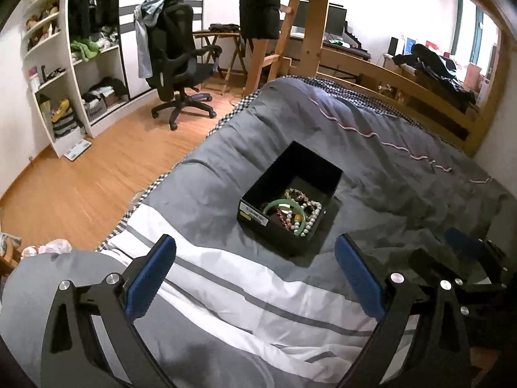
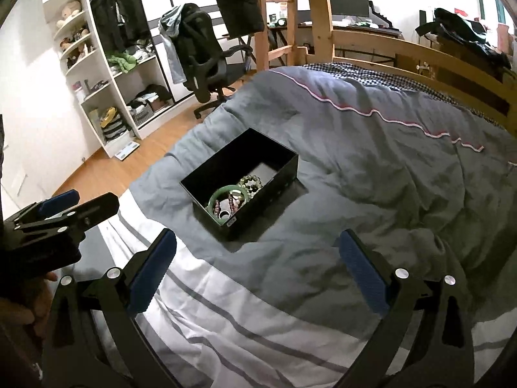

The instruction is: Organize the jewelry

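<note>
Both grippers, left [image 1: 255, 278] and right [image 2: 258, 273], spread wide, empty, frame bottom. Black box [image 1: 258, 190] of bracelets [image 1: 299, 208] mid-frame on grey duvet [image 1: 404, 177]; unobstructed. Office chair [image 1: 179, 64] upper left.

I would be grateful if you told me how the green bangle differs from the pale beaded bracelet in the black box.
The green bangle is one smooth, solid ring, while the pale beaded bracelet is a string of small round beads. The bangle is plain green; the bracelet's beads are whitish. The bangle lies toward the box's labelled front wall, the bracelet toward its right side. Both rest inside the black box on the bed, ungripped.
</note>
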Available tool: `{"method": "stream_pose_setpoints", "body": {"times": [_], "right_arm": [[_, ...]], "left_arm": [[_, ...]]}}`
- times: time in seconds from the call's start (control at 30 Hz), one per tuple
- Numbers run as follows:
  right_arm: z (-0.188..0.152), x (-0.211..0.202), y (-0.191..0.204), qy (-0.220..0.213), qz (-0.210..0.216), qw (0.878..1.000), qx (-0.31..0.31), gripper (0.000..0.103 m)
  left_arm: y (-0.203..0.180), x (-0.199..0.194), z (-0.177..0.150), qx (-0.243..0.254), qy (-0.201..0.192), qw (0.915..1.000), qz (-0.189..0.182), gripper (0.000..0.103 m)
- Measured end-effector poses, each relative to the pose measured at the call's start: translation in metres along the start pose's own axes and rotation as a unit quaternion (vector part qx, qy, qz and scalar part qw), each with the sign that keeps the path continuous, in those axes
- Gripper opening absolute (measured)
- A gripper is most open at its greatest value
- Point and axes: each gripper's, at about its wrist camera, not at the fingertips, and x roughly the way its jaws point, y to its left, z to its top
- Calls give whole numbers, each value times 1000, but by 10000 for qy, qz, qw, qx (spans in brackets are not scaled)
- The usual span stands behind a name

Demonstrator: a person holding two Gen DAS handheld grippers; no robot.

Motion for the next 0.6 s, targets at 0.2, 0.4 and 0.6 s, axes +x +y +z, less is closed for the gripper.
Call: {"method": "stream_pose_setpoints", "body": {"times": [0.2,0.4,0.6], "right_arm": [[-4,6,2,91,-6,9999,-49,99],[-4,5,2,80,1,9999,-75,99],[-3,2,4,45,12,9999,-105,99]], "left_arm": [[1,5,-2,124,79,9999,-54,97],[-6,-1,-1,413,61,9991,-71,97],[-2,-5,3,462,46,9988,-123,97]]}}
